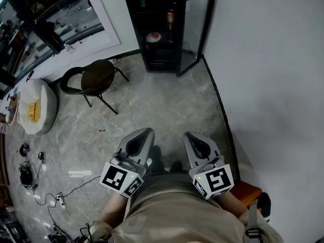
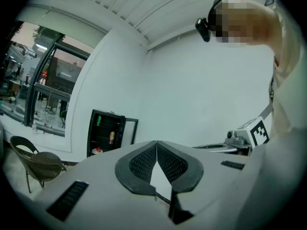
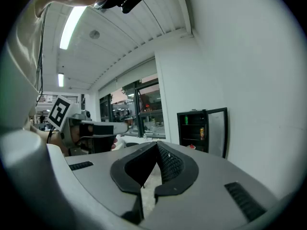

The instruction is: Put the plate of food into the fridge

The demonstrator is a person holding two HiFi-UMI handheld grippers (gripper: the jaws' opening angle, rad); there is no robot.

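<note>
A small black fridge (image 1: 159, 27) stands against the far wall with its glass door (image 1: 196, 32) swung open to the right. A plate of food (image 1: 153, 37) sits on a middle shelf inside, with a can (image 1: 170, 17) on the shelf above. The fridge (image 2: 106, 137) also shows in the left gripper view and, as fridge (image 3: 199, 128), in the right gripper view. My left gripper (image 1: 147, 132) and right gripper (image 1: 188, 135) are held side by side close to the body, far from the fridge. Both are shut with nothing between the jaws.
A dark round chair (image 1: 96, 79) stands left of the fridge. A white beanbag (image 1: 36, 108) lies at the far left. Cables and a power strip (image 1: 58, 200) trail over the floor at lower left. A white wall (image 1: 273, 85) runs along the right.
</note>
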